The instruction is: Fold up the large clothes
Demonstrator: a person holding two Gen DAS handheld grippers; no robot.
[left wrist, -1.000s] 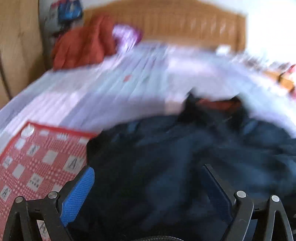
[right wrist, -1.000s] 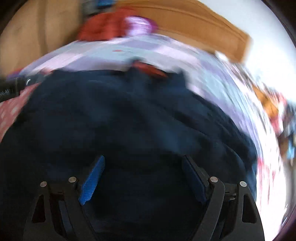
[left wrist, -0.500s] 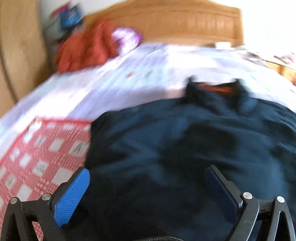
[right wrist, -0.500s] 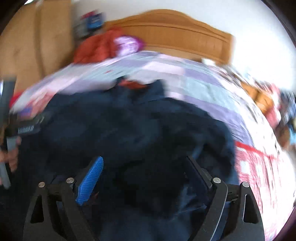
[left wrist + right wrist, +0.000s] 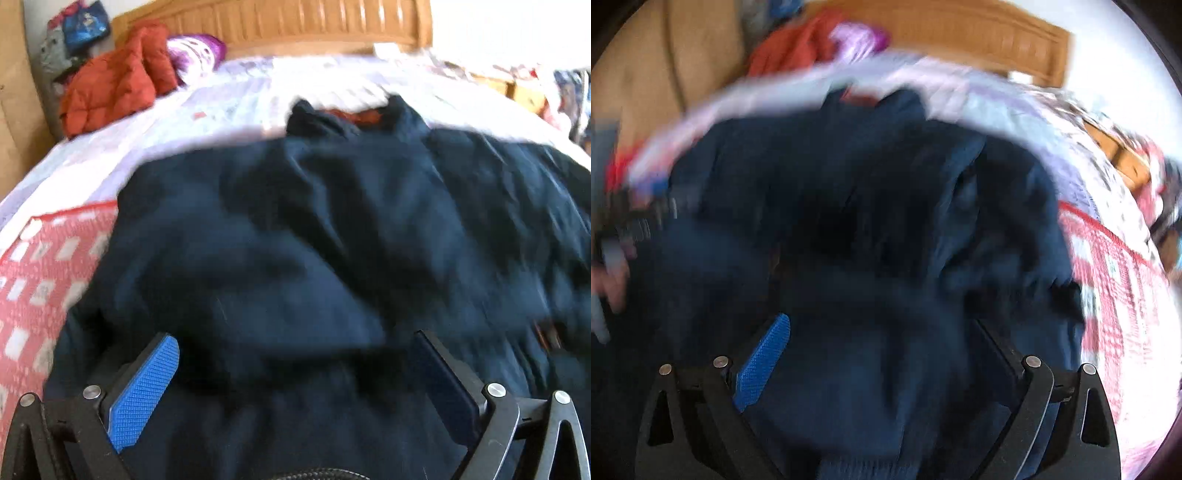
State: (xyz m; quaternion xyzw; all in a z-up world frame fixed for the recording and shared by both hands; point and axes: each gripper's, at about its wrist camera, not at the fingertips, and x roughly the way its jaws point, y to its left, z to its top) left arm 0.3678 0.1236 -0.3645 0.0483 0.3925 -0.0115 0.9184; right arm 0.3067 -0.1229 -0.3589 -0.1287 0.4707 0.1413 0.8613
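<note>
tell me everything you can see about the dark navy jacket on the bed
The dark navy jacket is a large, soft, thick-looking garment spread across the pale lilac bedsheet, collar toward the wooden headboard. Its collar stands open, showing an orange-red lining. The fabric is rumpled, with diagonal folds. One edge overlaps the red and white patterned mat. The left gripper and right gripper sit open over its near part; contact is unclear through the blur.

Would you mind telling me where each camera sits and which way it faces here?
Left wrist: on the left claw, low over the dark blue jacket, facing the headboard; its open fingers show.
Right wrist: on the right claw, also over the jacket, facing the headboard; its open fingers show, with a hand at left.
Shared: jacket, headboard, orange coat.
</note>
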